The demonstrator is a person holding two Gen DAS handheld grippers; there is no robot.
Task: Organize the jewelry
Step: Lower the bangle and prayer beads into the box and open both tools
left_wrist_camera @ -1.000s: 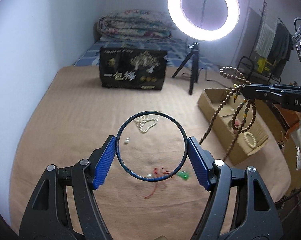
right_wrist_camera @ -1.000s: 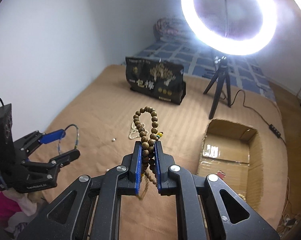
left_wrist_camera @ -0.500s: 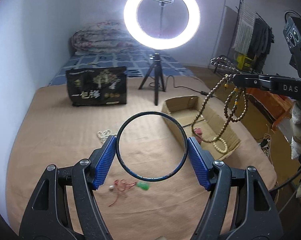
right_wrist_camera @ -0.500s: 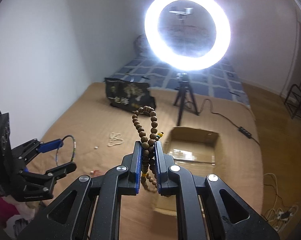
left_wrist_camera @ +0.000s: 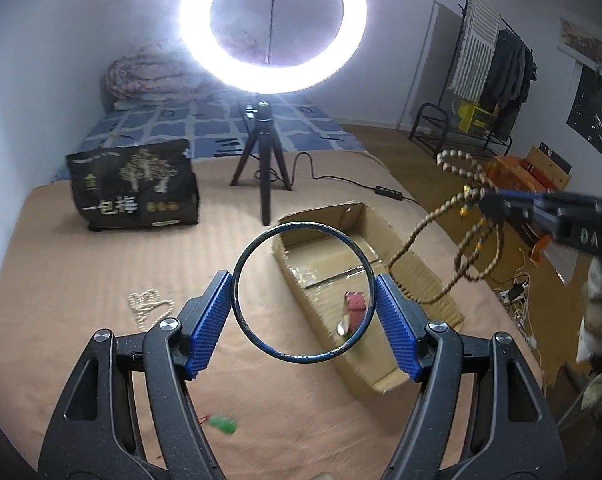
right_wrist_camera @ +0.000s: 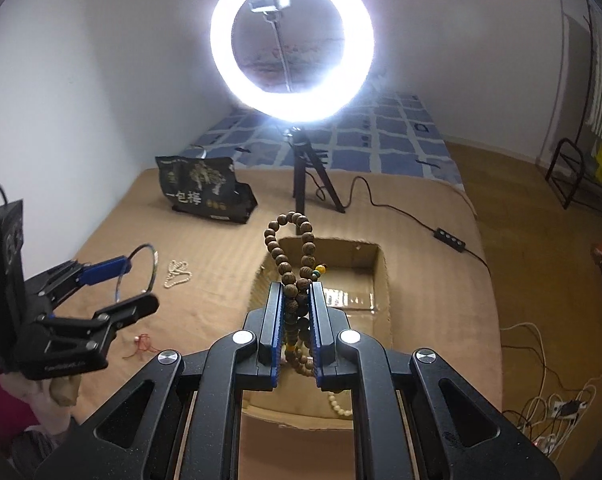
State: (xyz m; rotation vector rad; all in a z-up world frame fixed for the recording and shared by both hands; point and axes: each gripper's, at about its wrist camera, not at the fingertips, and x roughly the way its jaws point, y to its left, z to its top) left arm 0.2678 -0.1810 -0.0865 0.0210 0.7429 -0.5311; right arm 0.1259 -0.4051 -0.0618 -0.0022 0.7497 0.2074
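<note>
My left gripper (left_wrist_camera: 303, 292) is shut on a thin dark bangle (left_wrist_camera: 257, 344), held in the air over the near left edge of an open cardboard box (left_wrist_camera: 421, 272). It also shows in the right wrist view (right_wrist_camera: 137, 276). My right gripper (right_wrist_camera: 295, 292) is shut on a long wooden bead necklace (right_wrist_camera: 303, 248), whose loops hang over the box (right_wrist_camera: 383, 280). The necklace also shows in the left wrist view (left_wrist_camera: 459, 208). A red item (left_wrist_camera: 357, 306) and a pale bead bracelet (right_wrist_camera: 339, 406) lie in the box. A pearl strand (left_wrist_camera: 147, 304), a green pendant (left_wrist_camera: 223, 425) and a red cord (right_wrist_camera: 141, 344) lie on the tan bed cover.
A lit ring light on a tripod (left_wrist_camera: 265, 184) stands behind the box, its cable and switch (right_wrist_camera: 449, 239) running right. A black printed bag (left_wrist_camera: 135, 186) sits at the back left. A wall is on the left, a clothes rack (left_wrist_camera: 481, 92) on the right.
Both grippers have moved toward the box with their loads. The bangle now frames the box's inside, and the bead necklace hangs above the box opening.
</note>
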